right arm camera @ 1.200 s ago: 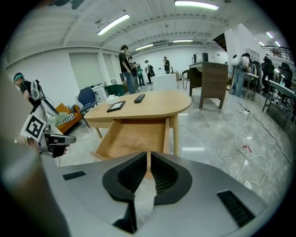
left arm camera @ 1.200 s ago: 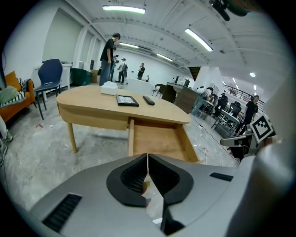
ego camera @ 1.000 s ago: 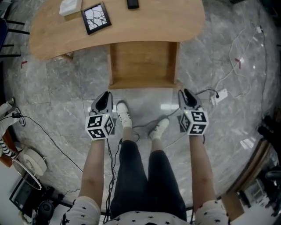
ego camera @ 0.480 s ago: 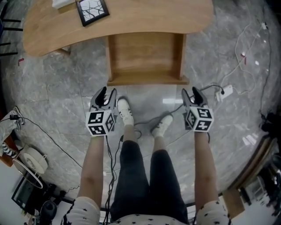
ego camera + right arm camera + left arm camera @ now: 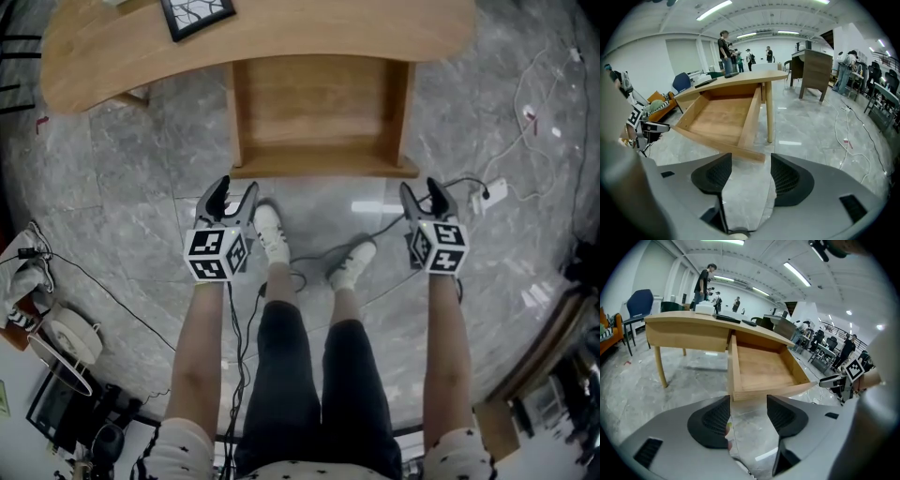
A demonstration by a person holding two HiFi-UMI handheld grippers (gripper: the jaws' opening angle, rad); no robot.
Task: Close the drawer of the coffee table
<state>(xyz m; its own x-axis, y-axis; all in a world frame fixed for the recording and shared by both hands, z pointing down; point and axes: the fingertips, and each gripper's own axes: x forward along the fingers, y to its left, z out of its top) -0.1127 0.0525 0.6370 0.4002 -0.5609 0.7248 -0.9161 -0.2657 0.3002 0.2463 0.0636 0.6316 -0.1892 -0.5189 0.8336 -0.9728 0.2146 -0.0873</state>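
Observation:
The wooden coffee table [image 5: 112, 56] has its drawer [image 5: 319, 103] pulled far out; the drawer is empty. My left gripper [image 5: 232, 194] hovers just short of the drawer front's left corner, and its jaws have just been opening with nothing between them. My right gripper [image 5: 424, 194] hangs by the right corner, apart from the wood, its jaws also just opened and empty. In the left gripper view the drawer [image 5: 761, 366] lies straight beyond the gripper [image 5: 748, 416]. In the right gripper view the drawer's front board [image 5: 719, 145] sits above the gripper [image 5: 751, 176].
A framed picture [image 5: 197, 16] lies on the tabletop. A power strip [image 5: 492, 194] and cables trail over the marble floor at the right. The person's shoes [image 5: 269, 234] stand between the grippers. A blue chair [image 5: 640, 303] and people are behind the table.
Both grippers' jaws have spread from nearly shut to wide apart. Both hands have sunk lower in front of the drawer. The drawer stays pulled out.

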